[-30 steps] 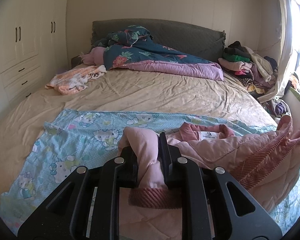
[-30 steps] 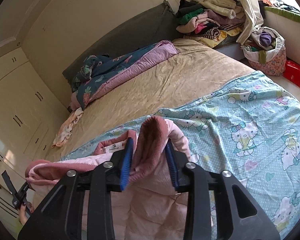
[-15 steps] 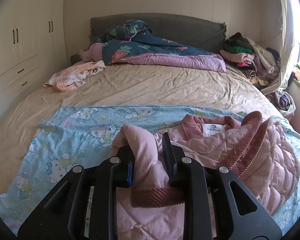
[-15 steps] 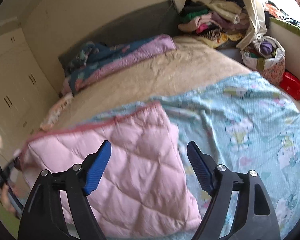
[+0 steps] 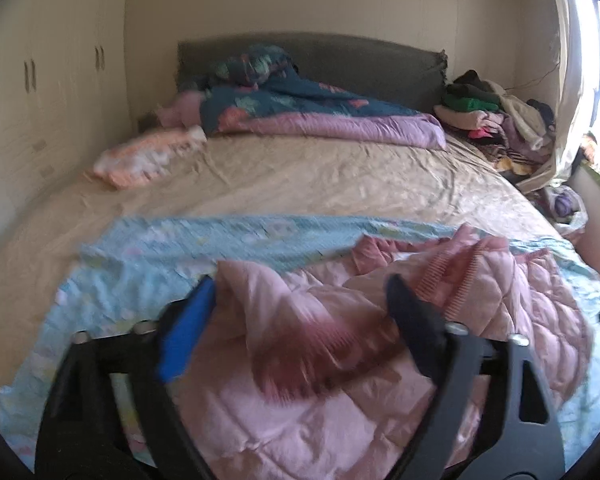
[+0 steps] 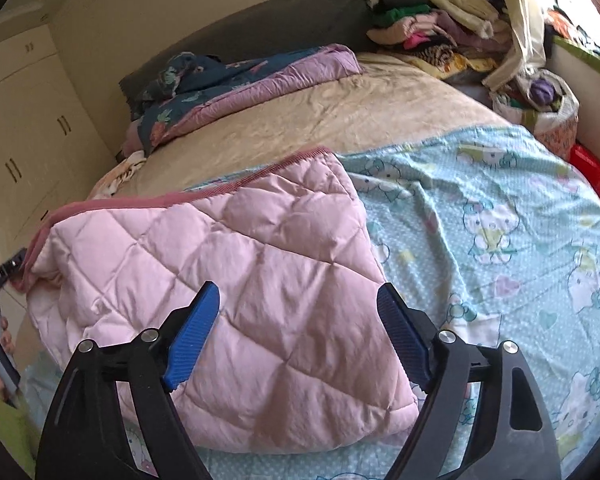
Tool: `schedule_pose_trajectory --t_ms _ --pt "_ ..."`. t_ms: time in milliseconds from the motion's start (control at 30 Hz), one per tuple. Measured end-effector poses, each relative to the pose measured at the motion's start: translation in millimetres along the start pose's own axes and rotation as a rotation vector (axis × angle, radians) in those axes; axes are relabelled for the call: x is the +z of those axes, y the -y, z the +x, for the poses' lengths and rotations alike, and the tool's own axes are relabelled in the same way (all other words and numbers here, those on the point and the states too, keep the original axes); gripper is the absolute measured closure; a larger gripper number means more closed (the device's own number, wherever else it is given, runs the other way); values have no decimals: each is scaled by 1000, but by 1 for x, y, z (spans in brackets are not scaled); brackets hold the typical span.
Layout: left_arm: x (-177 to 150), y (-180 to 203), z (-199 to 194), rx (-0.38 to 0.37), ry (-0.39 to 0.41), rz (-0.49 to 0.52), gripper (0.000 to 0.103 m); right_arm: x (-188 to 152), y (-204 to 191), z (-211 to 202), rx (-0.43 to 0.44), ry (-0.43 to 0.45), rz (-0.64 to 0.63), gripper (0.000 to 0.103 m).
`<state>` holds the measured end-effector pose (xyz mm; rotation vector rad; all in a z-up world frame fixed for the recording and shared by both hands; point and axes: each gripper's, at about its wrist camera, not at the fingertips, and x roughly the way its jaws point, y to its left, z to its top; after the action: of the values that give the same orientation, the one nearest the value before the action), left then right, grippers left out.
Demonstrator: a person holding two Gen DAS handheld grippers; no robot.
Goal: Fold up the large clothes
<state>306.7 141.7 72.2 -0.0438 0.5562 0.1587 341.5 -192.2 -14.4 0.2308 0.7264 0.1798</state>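
Showing only rightward: folded pink jacket [image 6: 236,280] (jaws both just released, empty).

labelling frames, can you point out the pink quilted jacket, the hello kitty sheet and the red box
pink quilted jacket [image 6: 236,280]: right wrist view, middle of the quilted back.
hello kitty sheet [image 6: 500,240]: right wrist view, bare printed area right of the jacket.
red box [image 6: 590,170]: right wrist view, its top, beside the bed.
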Motion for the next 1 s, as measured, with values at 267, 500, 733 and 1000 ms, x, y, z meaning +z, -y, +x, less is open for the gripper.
schedule_pose_trajectory --t_ms 267,500,733,1000 --pt "-1 1 -10 0 1 12 18 4 -8 -15 -46 42 -77 22" --pt "-12 -12 -13 32 -27 -1 10 2 -3 -18 -70 46 -78 22" --pt "-42 -37 -1 23 -109 -44 10 -7 11 -3 -125 3 -79 21" --pt "-95 -62 48 -65 -297 -160 10 -22 36 49 -158 -115 -77 21"
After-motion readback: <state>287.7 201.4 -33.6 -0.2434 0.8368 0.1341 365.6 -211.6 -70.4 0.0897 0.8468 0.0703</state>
